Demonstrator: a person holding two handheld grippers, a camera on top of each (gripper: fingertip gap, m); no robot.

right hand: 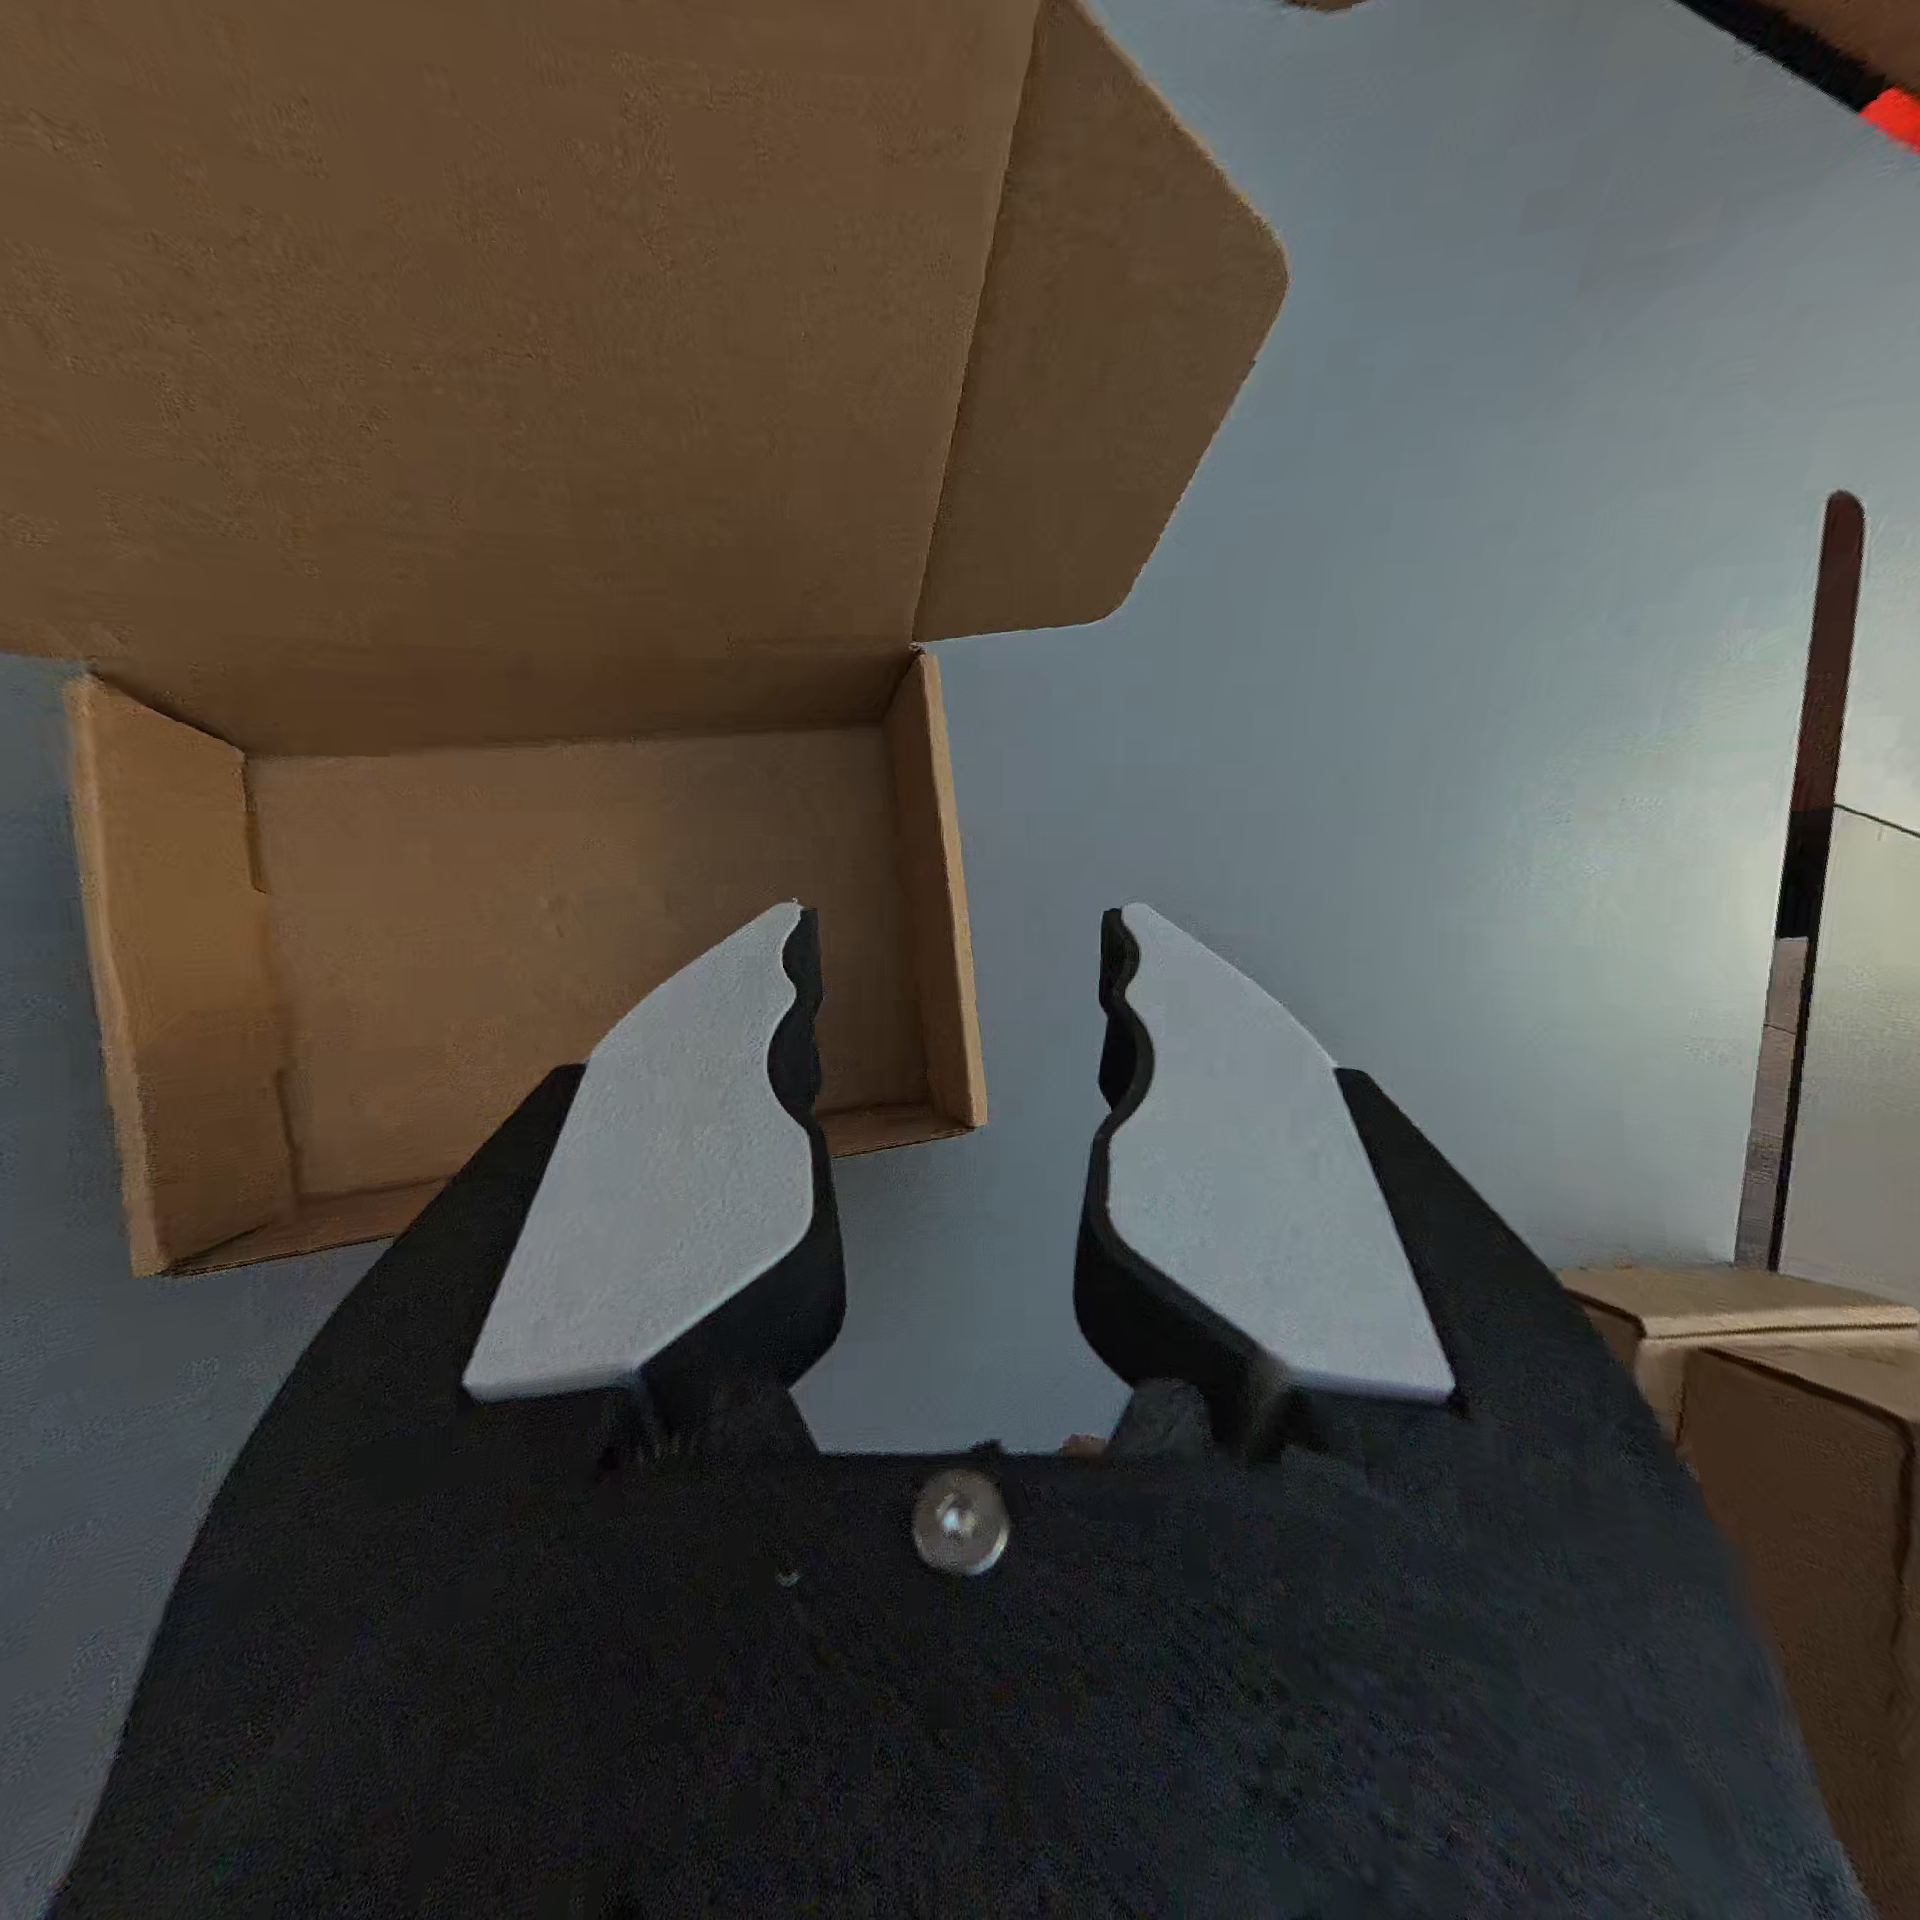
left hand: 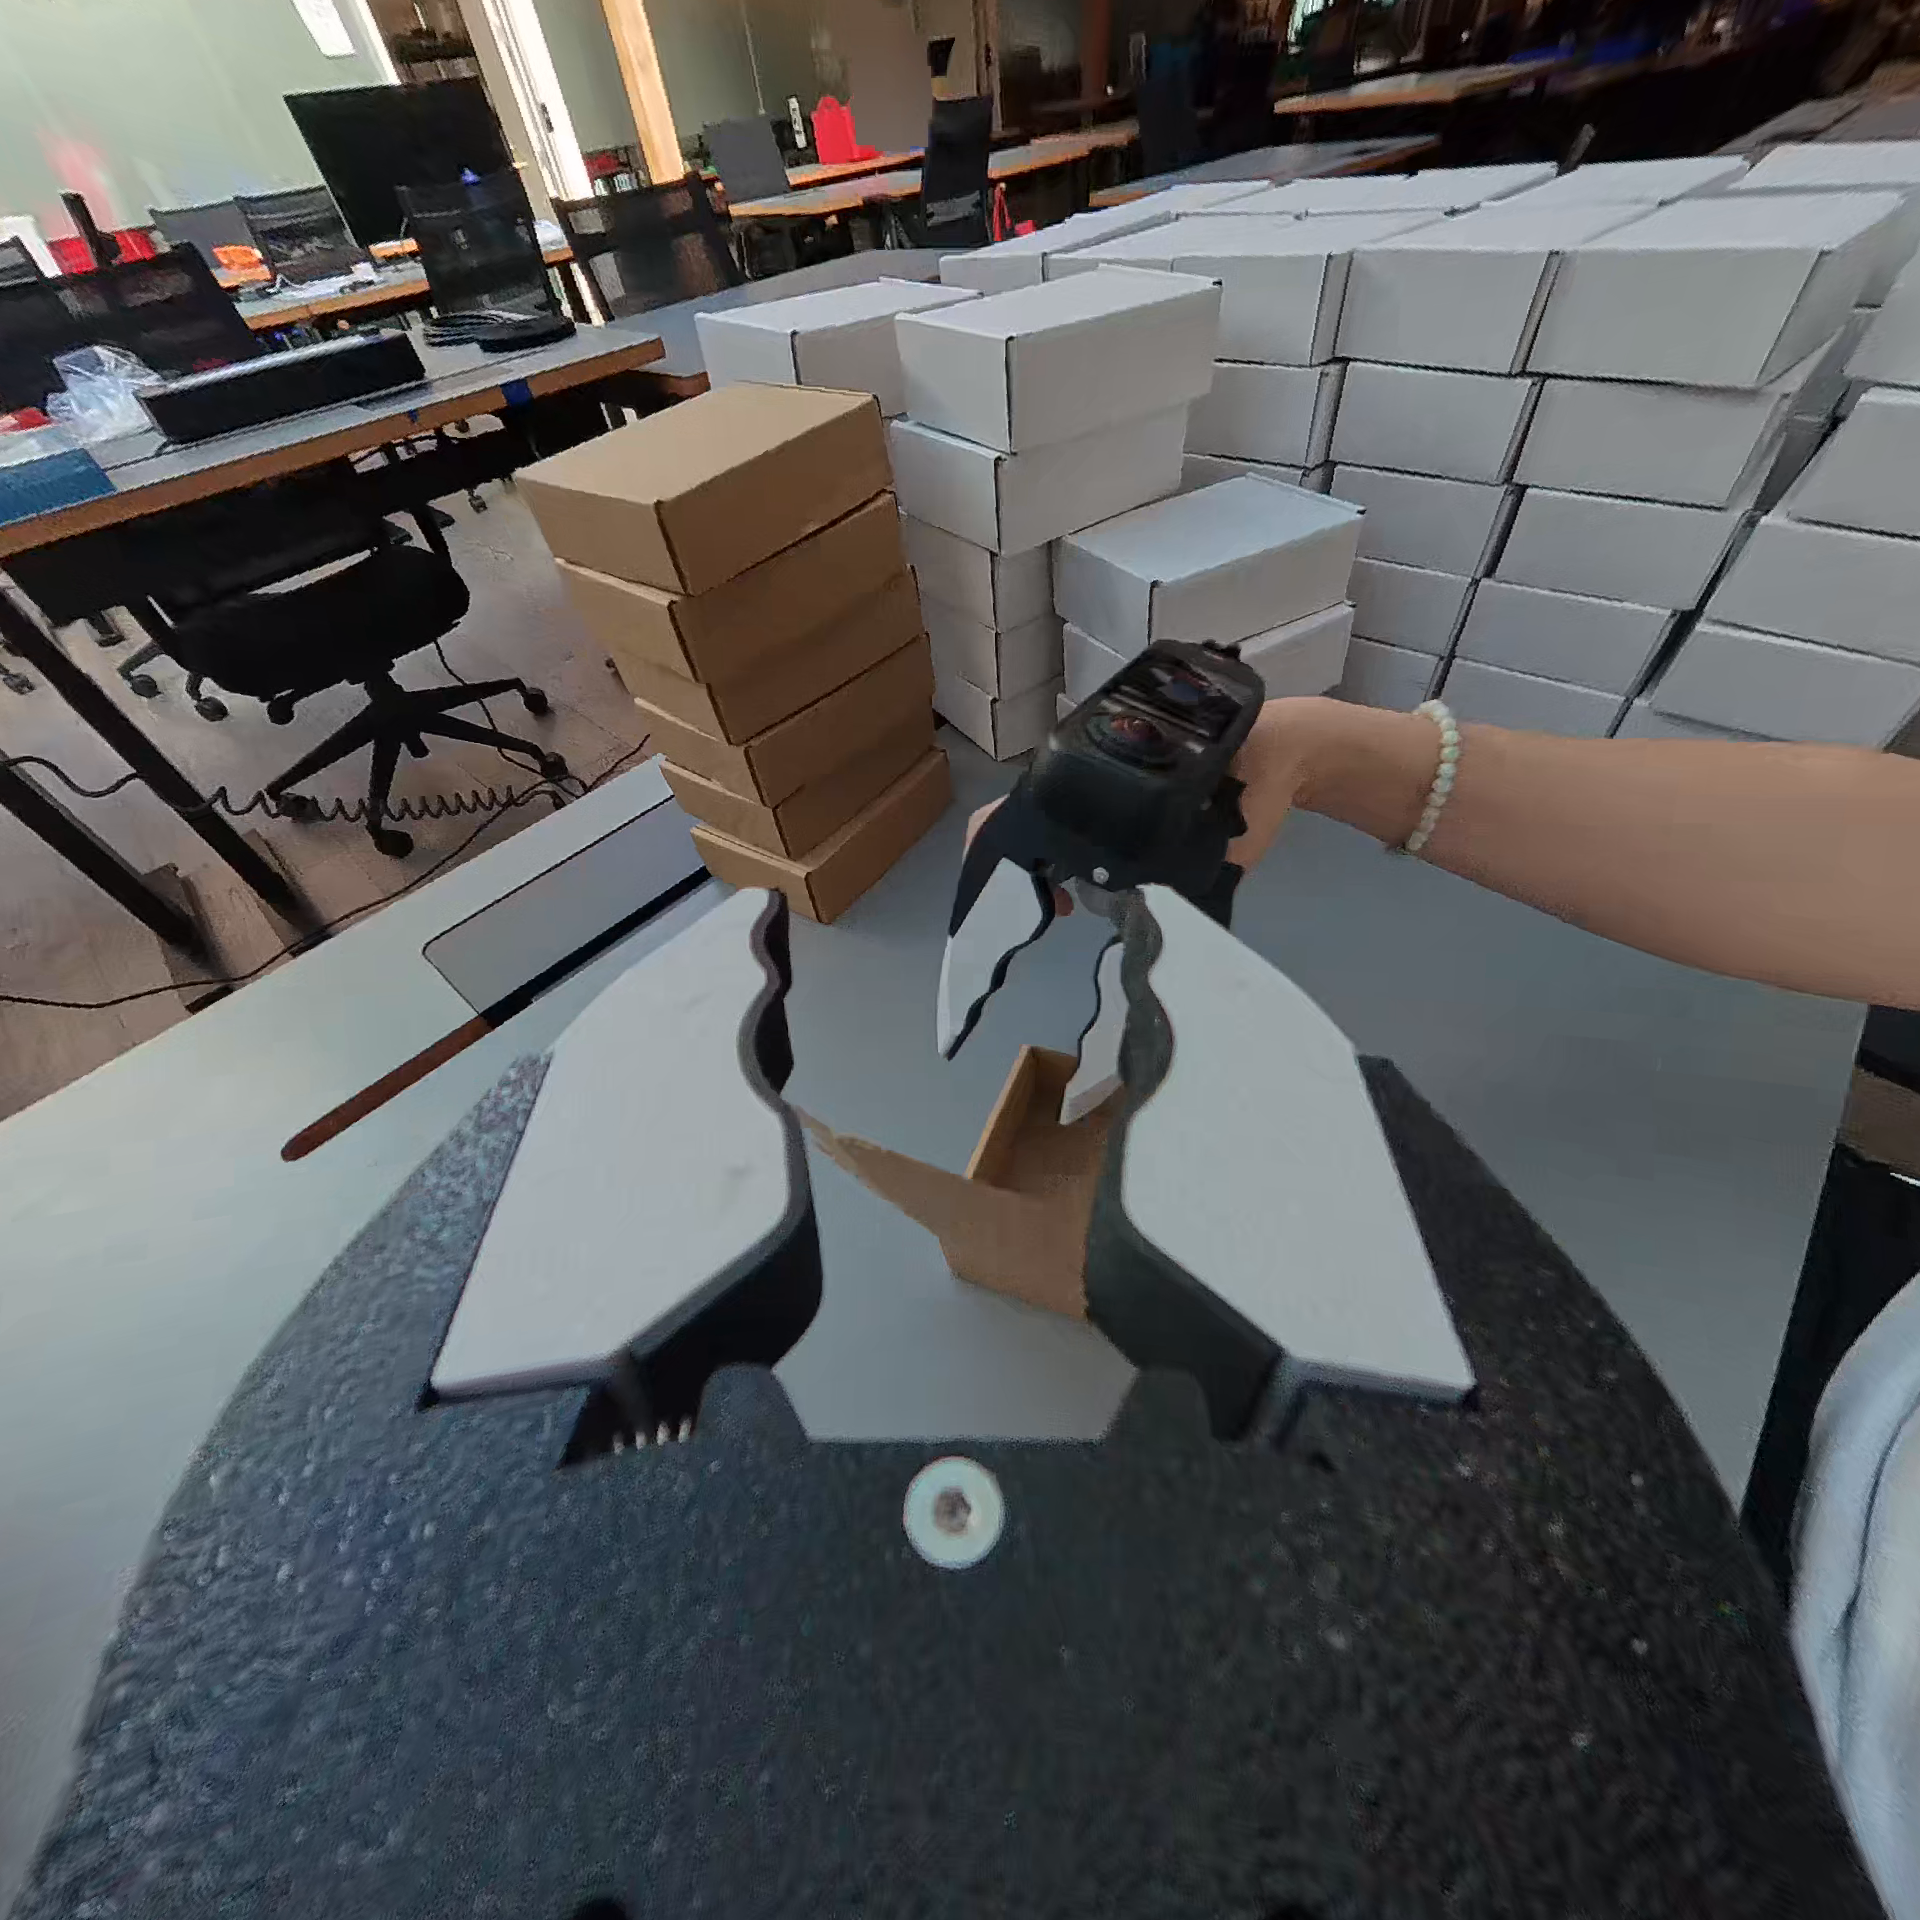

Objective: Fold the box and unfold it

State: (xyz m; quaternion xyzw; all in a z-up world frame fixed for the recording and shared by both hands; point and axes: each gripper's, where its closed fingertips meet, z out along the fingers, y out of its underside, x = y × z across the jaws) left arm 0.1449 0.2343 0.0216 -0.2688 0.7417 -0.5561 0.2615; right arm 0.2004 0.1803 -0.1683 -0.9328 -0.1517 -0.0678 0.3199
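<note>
Resting on the grey table (left hand: pixel 312 1195), a brown cardboard box (right hand: pixel 540 935) lies with its tray upward and its lid (right hand: pixel 499 343) folded back on the far side, one rounded side flap (right hand: pixel 1122 332) sticking out to the right.

Right gripper (right hand: pixel 961 914): fingers spread, nothing between them, hanging above the tray's near right corner. Left finger over the tray floor, right finger over bare table. From the left wrist view, it (left hand: pixel 1023 1081) points down at the box (left hand: pixel 997 1216), held by a hand (left hand: pixel 1273 774) with a pale bead bracelet (left hand: pixel 1434 774).

Left gripper (left hand: pixel 956 966): fingers also spread, empty, on the near side of the box. Whether it touches the cardboard, cannot tell.

Far left of the box: a stack of closed brown boxes (left hand: pixel 769 644). Beyond and to the right, many stacked white boxes (left hand: pixel 1507 416). Black office chair (left hand: pixel 343 644) and desks at the far left.
</note>
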